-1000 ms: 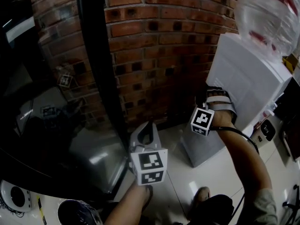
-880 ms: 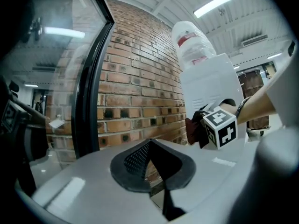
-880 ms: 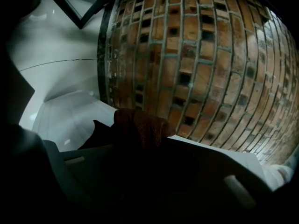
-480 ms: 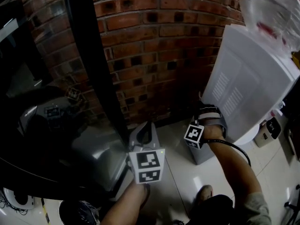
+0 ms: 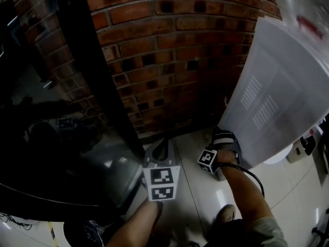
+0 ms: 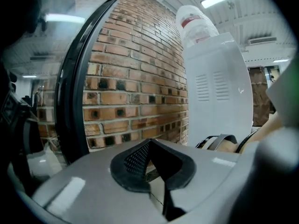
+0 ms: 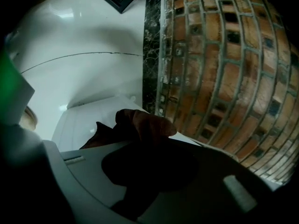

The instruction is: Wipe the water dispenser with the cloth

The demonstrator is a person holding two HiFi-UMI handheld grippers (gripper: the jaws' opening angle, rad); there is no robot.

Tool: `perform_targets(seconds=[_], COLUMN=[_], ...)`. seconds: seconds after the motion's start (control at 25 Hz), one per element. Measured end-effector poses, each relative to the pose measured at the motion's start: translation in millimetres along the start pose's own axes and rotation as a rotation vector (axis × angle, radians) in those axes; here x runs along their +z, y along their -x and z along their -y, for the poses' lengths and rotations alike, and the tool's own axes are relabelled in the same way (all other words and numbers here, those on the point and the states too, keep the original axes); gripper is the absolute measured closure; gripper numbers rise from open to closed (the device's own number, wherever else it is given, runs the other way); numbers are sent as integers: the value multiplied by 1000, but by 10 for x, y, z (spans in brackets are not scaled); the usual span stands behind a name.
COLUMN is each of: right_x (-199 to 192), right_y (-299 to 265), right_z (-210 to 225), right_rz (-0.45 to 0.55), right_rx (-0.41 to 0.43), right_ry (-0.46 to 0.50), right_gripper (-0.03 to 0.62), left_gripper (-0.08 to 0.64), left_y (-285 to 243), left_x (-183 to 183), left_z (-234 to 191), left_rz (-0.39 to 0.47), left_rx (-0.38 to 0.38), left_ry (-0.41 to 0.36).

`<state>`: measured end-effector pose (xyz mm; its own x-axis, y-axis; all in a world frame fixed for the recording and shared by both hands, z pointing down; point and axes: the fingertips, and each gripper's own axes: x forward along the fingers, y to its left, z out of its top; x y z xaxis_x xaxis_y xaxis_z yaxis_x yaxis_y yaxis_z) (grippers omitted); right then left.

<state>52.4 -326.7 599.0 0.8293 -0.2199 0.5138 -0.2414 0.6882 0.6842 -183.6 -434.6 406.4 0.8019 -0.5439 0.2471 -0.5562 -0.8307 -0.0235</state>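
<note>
Right gripper (image 5: 224, 135) sits low, beside the bottom corner of the water dispenser (image 5: 277, 86), close to the floor (image 5: 198, 187); its jaws are clamped on the cloth (image 7: 140, 125), a dark brown wad bunched out past the tips; whether the cloth touches the white panel I cannot tell. Left gripper (image 5: 162, 144) hangs apart from the dispenser, in front of the brick wall (image 5: 169, 50) and near the black door frame (image 5: 87, 60); its jaws look drawn together with nothing between them. The step in hand appears to be wiping the lowest part of the vented panel. To do it well, I judge: keep the clamp firm so the wad does not slip out; press the loose fold flat on the panel rather than the hard jaw tips; work in straight overlapping strokes; keep the cloth off the floor so it picks up no dirt; push gently, since the bottle (image 5: 303, 9) rides on top and the unit could rock; the free gripper could brace the cabinet's edge if it shifts. Count: one dispenser; one bottle; one cloth; two grippers, each with one marker cube; two blocks of vent slots (image 5: 257, 102) on the panel; one shoe (image 5: 226, 212) showing below the right forearm.
</note>
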Motion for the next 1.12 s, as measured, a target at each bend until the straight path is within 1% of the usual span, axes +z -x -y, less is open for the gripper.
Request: perform_targets(seconds=[0.2, 0.36, 0.48, 0.56, 0.6, 0.68, 0.76, 0.84, 0.96, 1.04, 1.12], right_x=[242, 399, 504, 556, 566, 563, 511, 386, 108, -121, -442], right_y=[-241, -414, -514, -533, -501, -367, -184, 49, 615, 1067, 1500], right_z=[-376, -721, -884, -912, -885, -747, -522, -213, 312, 639, 988], right_rz=[1, -6, -1, 22, 45, 106, 176, 255, 383, 457, 518], right_rx=[76, 145, 161, 165, 172, 188, 193, 179, 127, 74, 9], right_ry=[-14, 11, 16, -19, -64, -197, -345, -489, -698, -824, -969], right_gripper=[508, 508, 508, 508, 508, 508, 508, 508, 508, 508, 508], left_gripper=[560, 560, 560, 560, 560, 560, 560, 560, 560, 560, 560], left_y=[-114, -143, -138, -128, -124, -112, -107, -98, -7, 92, 185], left_x=[-283, -385, -417, -400, -376, -289, -160, -5, 187, 270, 364], left_z=[-11, 21, 16, 3, -2, -12, -10, 23, 103, 137, 178], left_rz=[-46, -69, -80, -76, -70, -51, -24, 9, 51, 66, 77], left_rx=[11, 2, 4, 7, 8, 11, 15, 13, 4, -1, -9], left_ry=[-5, -30, -43, -44, -42, -42, -42, -36, -39, -45, -38])
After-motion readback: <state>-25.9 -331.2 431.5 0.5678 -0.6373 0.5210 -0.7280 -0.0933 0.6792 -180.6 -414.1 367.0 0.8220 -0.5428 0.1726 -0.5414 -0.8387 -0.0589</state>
